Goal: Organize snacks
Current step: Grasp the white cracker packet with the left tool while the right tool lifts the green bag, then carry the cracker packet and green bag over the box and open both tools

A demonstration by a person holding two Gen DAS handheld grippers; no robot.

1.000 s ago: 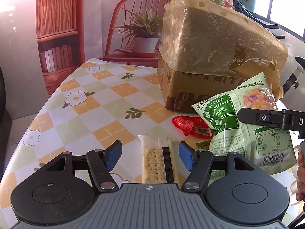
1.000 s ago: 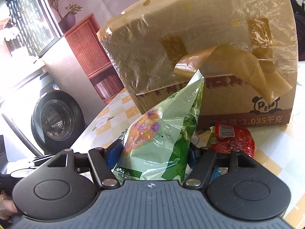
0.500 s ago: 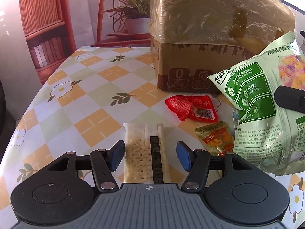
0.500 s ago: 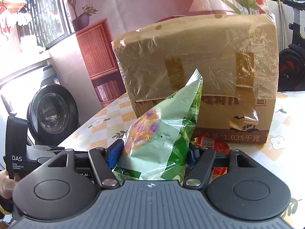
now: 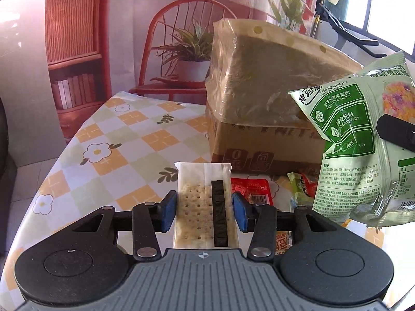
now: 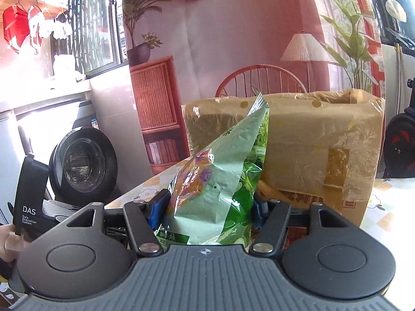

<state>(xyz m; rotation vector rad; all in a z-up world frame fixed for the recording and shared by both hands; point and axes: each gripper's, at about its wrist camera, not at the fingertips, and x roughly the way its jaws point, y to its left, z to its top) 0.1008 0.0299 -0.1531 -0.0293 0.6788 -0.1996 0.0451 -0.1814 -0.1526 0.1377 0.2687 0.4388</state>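
Note:
My left gripper (image 5: 205,211) is shut on a clear pack of crackers (image 5: 202,207) and holds it off the checked tablecloth (image 5: 109,150). My right gripper (image 6: 207,211) is shut on a green snack bag (image 6: 220,181), held in the air; the bag also shows at the right of the left wrist view (image 5: 363,142). A cardboard box (image 5: 262,108) wrapped in plastic film stands behind, its top open in the right wrist view (image 6: 311,142). A red packet (image 5: 251,188) and smaller packets (image 5: 301,186) lie on the table in front of the box.
A red wire chair (image 5: 181,51) with a potted plant (image 5: 192,57) stands beyond the table's far edge. A bookshelf (image 5: 75,51) is at the left. A washing machine (image 6: 83,163) stands to the left in the right wrist view.
My left gripper has closed on the cracker pack and lifted it off the table. My right gripper has raised the green bag higher, level with the box's top.

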